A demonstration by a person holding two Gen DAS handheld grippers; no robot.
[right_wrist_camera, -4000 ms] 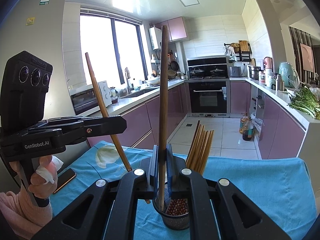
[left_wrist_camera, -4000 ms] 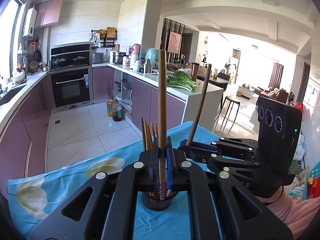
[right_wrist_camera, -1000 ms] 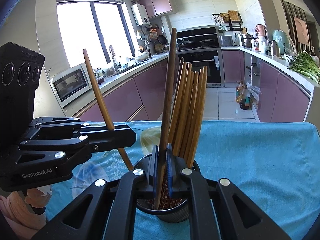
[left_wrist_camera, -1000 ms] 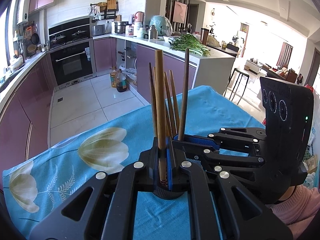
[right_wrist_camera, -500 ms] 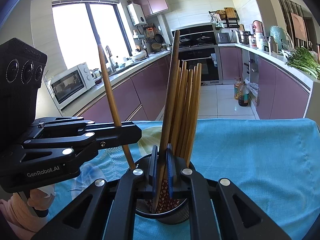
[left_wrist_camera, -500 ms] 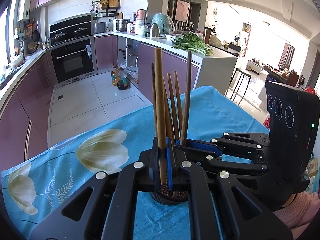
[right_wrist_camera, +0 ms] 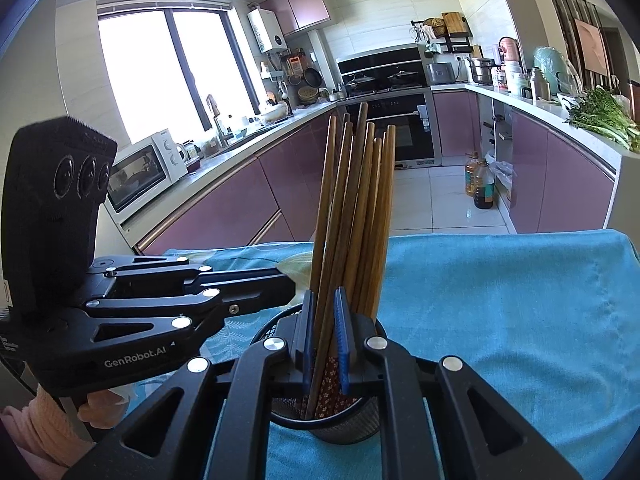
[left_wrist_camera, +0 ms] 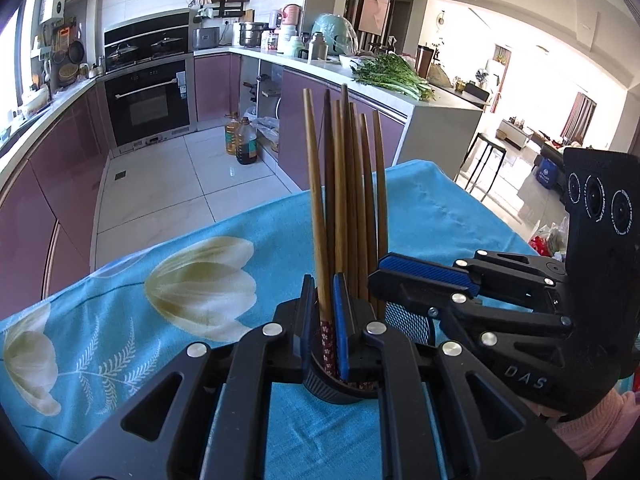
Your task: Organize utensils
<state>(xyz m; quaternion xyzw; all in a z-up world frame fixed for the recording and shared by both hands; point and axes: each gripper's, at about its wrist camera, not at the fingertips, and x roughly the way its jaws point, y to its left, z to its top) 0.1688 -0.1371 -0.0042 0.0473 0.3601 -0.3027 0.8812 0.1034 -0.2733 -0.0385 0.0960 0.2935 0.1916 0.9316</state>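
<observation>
Chopsticks stand upright in the mesh holder on the table. Left tool and right tool each sit parted around one chopstick above the holder.

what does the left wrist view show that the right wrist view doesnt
Only the left wrist view shows the living room and bar stool. Only the right wrist view shows the window and microwave. Both show the chopsticks standing in the mesh holder on the blue cloth, each view's own claw around one chopstick, plus the oven and greens.
</observation>
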